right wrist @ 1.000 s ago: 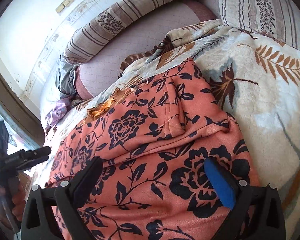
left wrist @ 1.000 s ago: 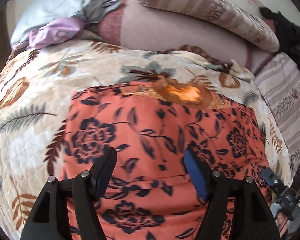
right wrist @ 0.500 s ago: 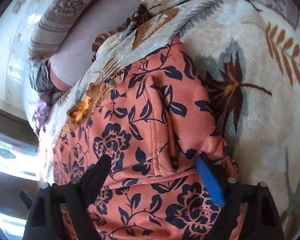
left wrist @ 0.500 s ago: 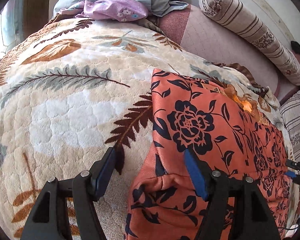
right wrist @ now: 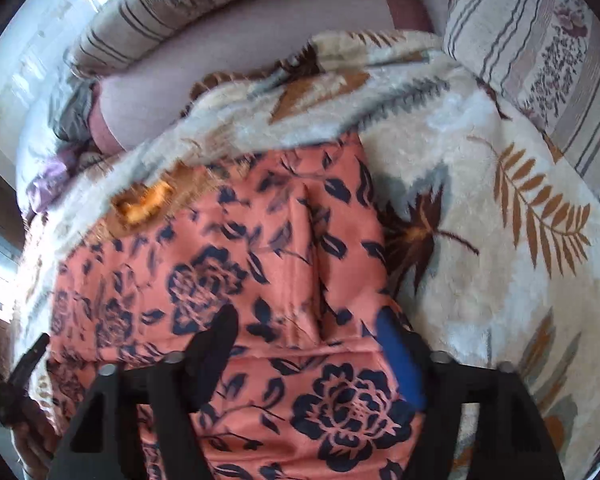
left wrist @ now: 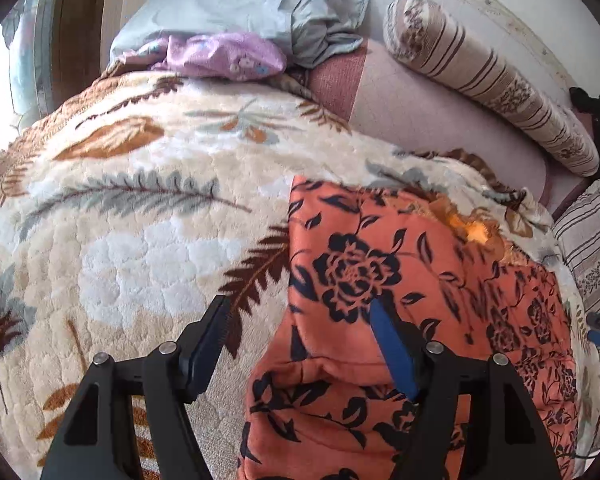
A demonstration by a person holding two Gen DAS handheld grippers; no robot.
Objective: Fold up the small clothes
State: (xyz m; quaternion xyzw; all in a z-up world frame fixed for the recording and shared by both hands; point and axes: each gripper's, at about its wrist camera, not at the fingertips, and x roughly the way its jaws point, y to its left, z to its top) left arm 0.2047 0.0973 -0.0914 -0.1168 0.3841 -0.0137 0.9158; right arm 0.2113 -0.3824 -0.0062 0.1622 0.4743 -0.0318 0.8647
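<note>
An orange garment (left wrist: pixel 400 280) printed with dark navy roses and leaves lies spread on a plush cream blanket (left wrist: pixel 132 240) patterned with brown, rust and grey-blue leaves, which covers a bed. In the left wrist view the left gripper (left wrist: pixel 300 344) straddles the garment's left edge: its blue-padded finger lies over the orange cloth, while the black finger sits over bare blanket just beside that edge, and the jaws stand apart with nothing pinched between them. A raised fold or hem runs across the cloth just in front of this gripper. In the right wrist view the right gripper (right wrist: pixel 308 344) is over the garment's other side, near its right edge, with the cloth beneath and between both fingers; its jaws are opening and the pads do not press on the fabric (the picture is blurred, so finer contact cannot be told). A lengthwise crease runs up the garment ahead of it. At the garment's far edge a bright orange-yellow patch (left wrist: pixel 474 232) shows where cloth meets blanket. Beyond the blanket lies a mauve sheet (left wrist: pixel 440 120), a striped bolster (left wrist: pixel 492 80) against the wall, a grey-blue crumpled cloth (left wrist: pixel 284 8) and a lilac printed cloth (left wrist: pixel 224 56). A striped pillow (right wrist: pixel 540 40) lies at the right of the bed.
</note>
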